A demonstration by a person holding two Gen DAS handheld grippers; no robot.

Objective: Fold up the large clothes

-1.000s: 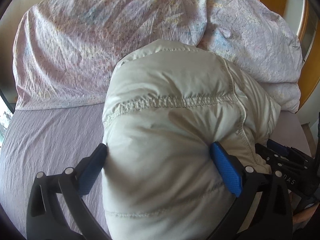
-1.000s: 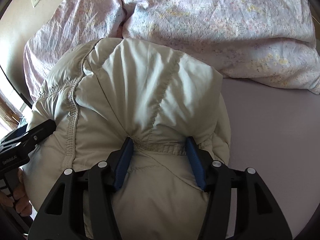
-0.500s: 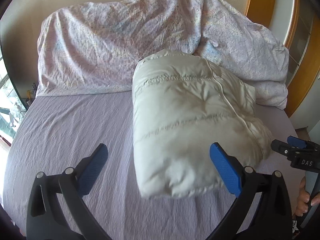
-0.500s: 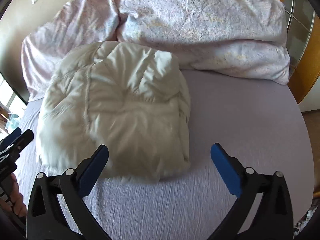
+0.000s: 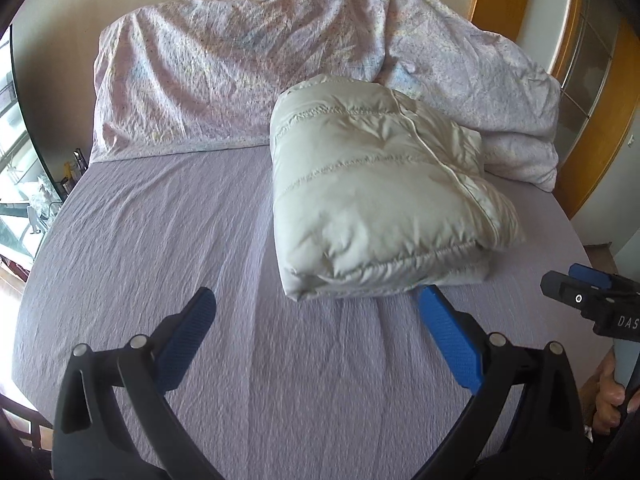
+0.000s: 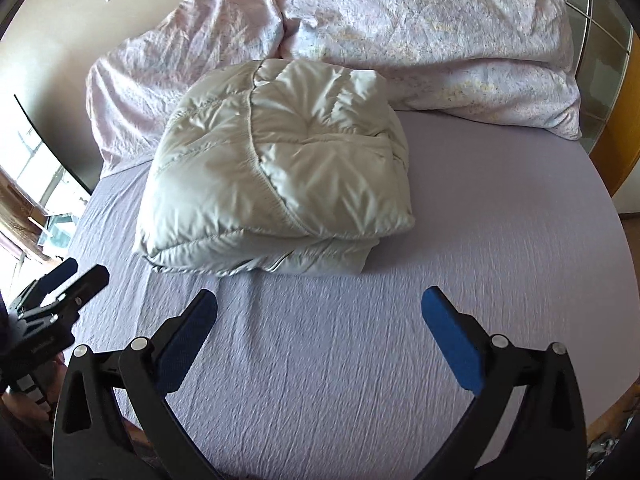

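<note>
Folded puffy cream quilted jacket [image 5: 380,196] on lilac bedsheet [image 5: 160,248], just ahead of left gripper [image 5: 316,312] and right gripper [image 6: 320,312], both released, jaws spread wide

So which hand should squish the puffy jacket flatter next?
Probably the left hand-held gripper: it is open, and its right finger looks very near the folded jacket. The right hand-held gripper, also open, looks farther back.
</note>
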